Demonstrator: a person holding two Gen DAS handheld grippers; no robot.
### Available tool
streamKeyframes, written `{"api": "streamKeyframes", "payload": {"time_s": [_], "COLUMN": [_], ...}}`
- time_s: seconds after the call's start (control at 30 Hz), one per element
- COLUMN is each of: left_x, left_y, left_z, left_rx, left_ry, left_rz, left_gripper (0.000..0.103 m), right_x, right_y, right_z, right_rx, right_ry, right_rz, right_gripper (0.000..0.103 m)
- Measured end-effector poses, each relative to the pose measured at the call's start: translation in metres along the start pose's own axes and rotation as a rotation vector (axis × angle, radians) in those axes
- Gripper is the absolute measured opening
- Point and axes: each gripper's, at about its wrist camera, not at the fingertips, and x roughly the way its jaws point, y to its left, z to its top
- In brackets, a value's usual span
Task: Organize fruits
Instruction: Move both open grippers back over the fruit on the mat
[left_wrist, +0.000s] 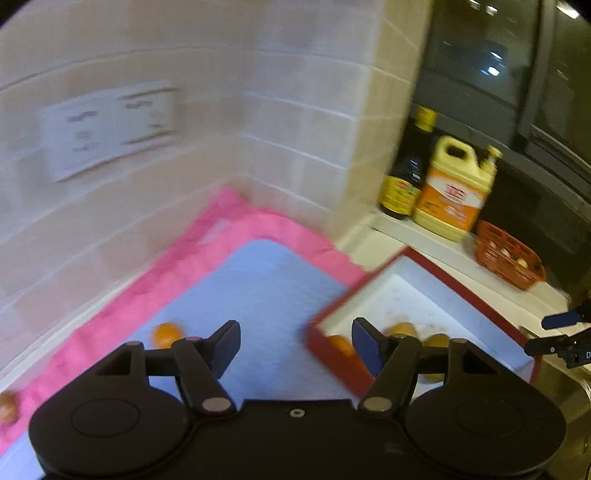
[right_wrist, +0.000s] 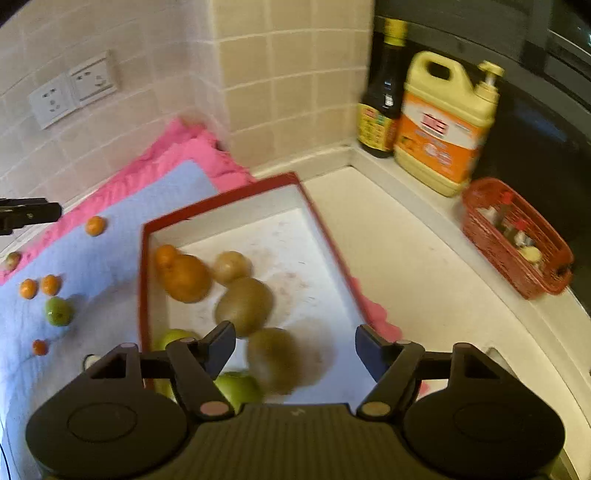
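Note:
A red-rimmed white box (right_wrist: 221, 197) holds an orange (right_wrist: 186, 277), a small tangerine (right_wrist: 165, 254), two sharp kiwis (right_wrist: 243, 304) and green apples (right_wrist: 240, 387). My right gripper (right_wrist: 295, 347) hangs open above the box's near end. A blurred kiwi (right_wrist: 280, 358) lies below its gap, clear of both pads. On the blue mat (right_wrist: 110, 266) left of the box lie several tangerines (right_wrist: 95, 225) and a green apple (right_wrist: 59, 311). My left gripper (left_wrist: 295, 347) is open and empty over the mat (left_wrist: 258, 295), beside the box's (left_wrist: 369, 284) corner, with one tangerine (left_wrist: 166, 334) to its left.
A pink towel (right_wrist: 192, 147) lies under the mat against the tiled wall with sockets (right_wrist: 74, 88). On the sill at the back right stand a dark sauce bottle (right_wrist: 384, 92), a yellow jug (right_wrist: 443, 125) and a red basket (right_wrist: 517, 240). White counter (right_wrist: 406, 258) lies right of the box.

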Motion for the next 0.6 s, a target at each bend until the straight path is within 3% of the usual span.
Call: {"api": "streamKeyframes", "payload": {"time_s": [0.43,0.6], "left_x": [-0.131,-0.153], "left_y": [0.102,0.131], "left_z": [-0.049,-0.074], "left_rx": [-0.126,-0.2], "left_ry": [-0.145,-0.147], "left_rz": [0.275,0.312], "left_gripper": [0.079,0.079], "right_x": [0.007,0.002], "right_y": [0.099,0.138], "right_z": [0.026,0.036], "right_rx": [-0.102,-0.151], "right_ry": [-0.004,-0.028], "right_rz": [0.163,0.206], "right_gripper": [0.077,0.083]}}
